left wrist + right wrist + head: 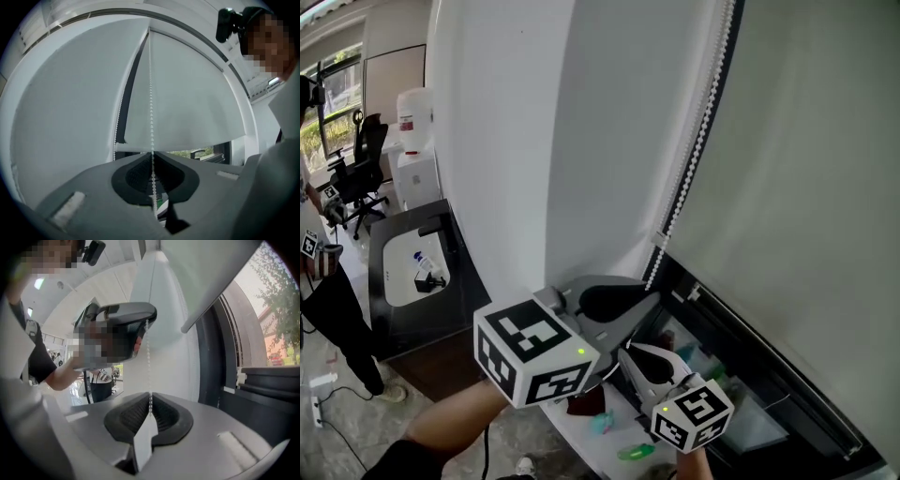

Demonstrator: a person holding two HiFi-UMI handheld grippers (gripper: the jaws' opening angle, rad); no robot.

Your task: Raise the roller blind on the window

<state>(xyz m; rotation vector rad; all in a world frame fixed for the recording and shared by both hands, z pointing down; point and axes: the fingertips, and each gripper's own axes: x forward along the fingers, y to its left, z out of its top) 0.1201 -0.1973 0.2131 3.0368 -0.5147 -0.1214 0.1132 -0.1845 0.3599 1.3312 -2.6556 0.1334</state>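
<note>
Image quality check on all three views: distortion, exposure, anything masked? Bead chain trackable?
Head view: evenly lit, sharp; wide lens bows the bead chain. Left gripper view: heavy fisheye, dark corners, roller blind curved into a dome, chain crisp, mosaic patch top right. Right gripper view: same fisheye, window daylight bright, chain faint against pale wall, mosaic patches upper left.

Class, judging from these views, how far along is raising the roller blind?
Done: a strip of window shows below the roller blind. In hand: left gripper and right gripper both shut on the bead chain. Remaining: the blind covers most of the glass.
</note>
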